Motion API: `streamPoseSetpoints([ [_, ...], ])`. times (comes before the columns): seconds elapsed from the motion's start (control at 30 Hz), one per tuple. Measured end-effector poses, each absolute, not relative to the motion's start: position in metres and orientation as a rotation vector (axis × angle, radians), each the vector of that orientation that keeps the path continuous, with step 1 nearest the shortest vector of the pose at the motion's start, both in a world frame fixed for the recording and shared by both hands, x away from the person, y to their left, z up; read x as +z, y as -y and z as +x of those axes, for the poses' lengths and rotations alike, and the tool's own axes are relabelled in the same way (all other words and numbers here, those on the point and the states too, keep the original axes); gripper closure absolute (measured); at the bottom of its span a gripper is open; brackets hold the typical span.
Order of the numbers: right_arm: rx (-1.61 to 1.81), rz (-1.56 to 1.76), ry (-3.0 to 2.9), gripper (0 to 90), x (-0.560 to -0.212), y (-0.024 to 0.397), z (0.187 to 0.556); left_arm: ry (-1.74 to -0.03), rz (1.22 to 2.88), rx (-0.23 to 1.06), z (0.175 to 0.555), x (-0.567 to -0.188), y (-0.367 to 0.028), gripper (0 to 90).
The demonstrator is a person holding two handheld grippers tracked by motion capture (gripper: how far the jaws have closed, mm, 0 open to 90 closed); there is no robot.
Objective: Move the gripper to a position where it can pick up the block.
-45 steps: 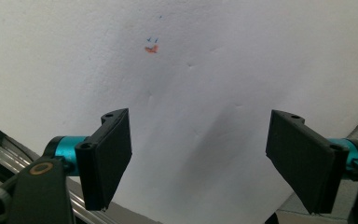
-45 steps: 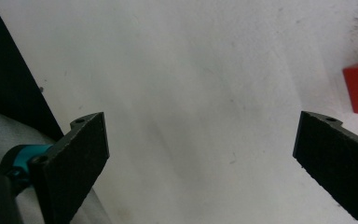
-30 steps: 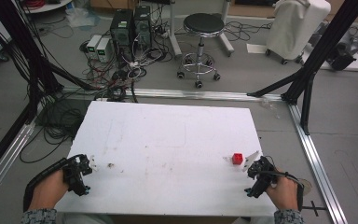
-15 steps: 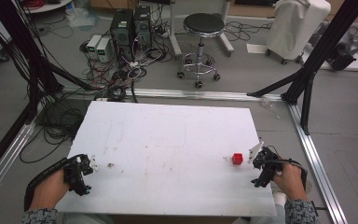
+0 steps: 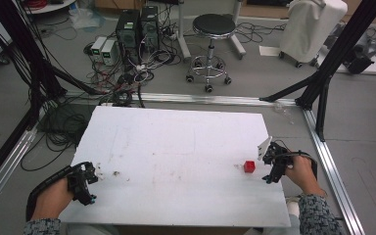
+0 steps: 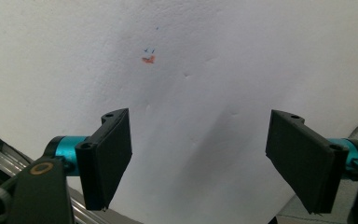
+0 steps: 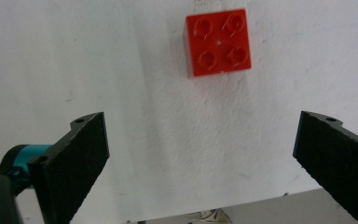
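Now | right claw (image 5: 273, 164) spread, jaws aimed at red brick (image 7: 218, 42) lying beyond them on surface (image 5: 176, 147), likely lining up a grasp | left claw (image 5: 84, 182) spread, idle at edge

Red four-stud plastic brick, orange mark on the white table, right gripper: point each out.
Red four-stud plastic brick (image 7: 218, 42), right gripper view, studded top.
Orange mark (image 6: 148, 59), left gripper view, its middle.
Right gripper (image 5: 266, 169), high view, between its jaws.

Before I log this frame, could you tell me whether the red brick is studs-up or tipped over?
Studs-up: the red brick lies flat on the white table, all four studs facing the right gripper view.
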State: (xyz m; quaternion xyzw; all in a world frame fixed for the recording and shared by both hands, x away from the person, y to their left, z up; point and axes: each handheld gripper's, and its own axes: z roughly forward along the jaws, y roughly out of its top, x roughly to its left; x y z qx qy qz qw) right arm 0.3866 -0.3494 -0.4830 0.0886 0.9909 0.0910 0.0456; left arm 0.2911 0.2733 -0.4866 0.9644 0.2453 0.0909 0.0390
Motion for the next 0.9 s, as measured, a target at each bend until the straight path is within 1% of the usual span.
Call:
streamPoseSetpoints([
  [0.53, 0.218, 0.08, -3.075, 2.6, -0.494, 0.313, 0.407, -0.757, 2.947, 0.281, 0.291, -0.486, -0.276, 22.9],
  [0.9, 0.159, 0.039, -3.11, 2.6, -0.507, 0.297, 0.411, -0.754, 2.936, 0.281, 0.291, -0.484, -0.275, 22.9],
])
